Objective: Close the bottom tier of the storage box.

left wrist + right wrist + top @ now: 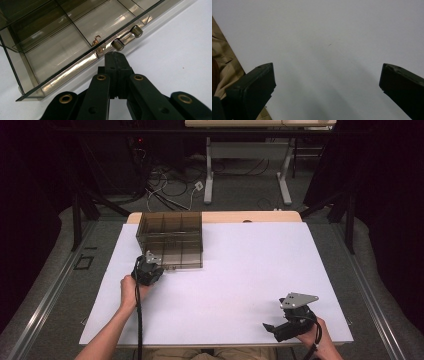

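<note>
A smoky see-through box (171, 240) with several compartments stands at the table's far left. In the left gripper view its front wall (75, 65) carries a handle on two small round posts (127, 38), and a small copper-coloured hook (97, 40) lies inside behind the wall. My left gripper (149, 261) is shut, its tips (115, 56) right at the front wall beside the handle, with nothing seen between them. My right gripper (274, 324) is held low over the white tabletop near the front right edge. Its jaws stand wide open (327, 75) around bare table.
The white tabletop (240, 270) stretches wide between the box and the right gripper. Beige cloth (222, 65) shows past the table's front edge in the right gripper view. Beyond the table stand desk legs (208, 180) and floor cables (170, 185).
</note>
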### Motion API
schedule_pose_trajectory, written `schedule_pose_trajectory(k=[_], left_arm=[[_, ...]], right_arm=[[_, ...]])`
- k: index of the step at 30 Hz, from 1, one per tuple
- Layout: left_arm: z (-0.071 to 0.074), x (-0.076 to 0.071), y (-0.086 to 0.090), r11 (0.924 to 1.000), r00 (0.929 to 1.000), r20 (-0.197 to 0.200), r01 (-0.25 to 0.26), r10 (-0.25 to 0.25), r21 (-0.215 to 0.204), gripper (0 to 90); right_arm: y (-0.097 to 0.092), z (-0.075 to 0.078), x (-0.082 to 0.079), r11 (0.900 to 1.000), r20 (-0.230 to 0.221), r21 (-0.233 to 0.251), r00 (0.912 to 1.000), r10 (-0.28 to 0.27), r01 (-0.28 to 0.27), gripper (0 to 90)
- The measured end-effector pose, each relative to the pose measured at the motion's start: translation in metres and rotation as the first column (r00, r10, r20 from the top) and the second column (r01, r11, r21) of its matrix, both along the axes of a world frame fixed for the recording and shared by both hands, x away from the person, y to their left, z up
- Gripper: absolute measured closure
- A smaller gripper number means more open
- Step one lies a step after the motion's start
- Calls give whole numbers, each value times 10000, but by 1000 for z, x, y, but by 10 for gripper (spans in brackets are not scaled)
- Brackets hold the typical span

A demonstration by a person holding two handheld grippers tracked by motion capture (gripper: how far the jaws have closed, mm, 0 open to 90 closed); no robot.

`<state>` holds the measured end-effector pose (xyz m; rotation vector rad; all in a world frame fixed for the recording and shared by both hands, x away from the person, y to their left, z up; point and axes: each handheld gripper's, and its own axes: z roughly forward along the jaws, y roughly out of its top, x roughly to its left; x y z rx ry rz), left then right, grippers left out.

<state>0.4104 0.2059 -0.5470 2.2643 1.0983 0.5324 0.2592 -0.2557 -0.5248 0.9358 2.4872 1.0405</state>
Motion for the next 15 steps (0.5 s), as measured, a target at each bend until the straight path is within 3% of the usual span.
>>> schedule_pose_trajectory(k=[15], left_arm=[[-4, 3, -5, 10000, 10000, 44, 27, -27, 63, 900]], right_arm=[[0, 0, 0, 10000, 18, 65, 10000, -33, 33, 0]])
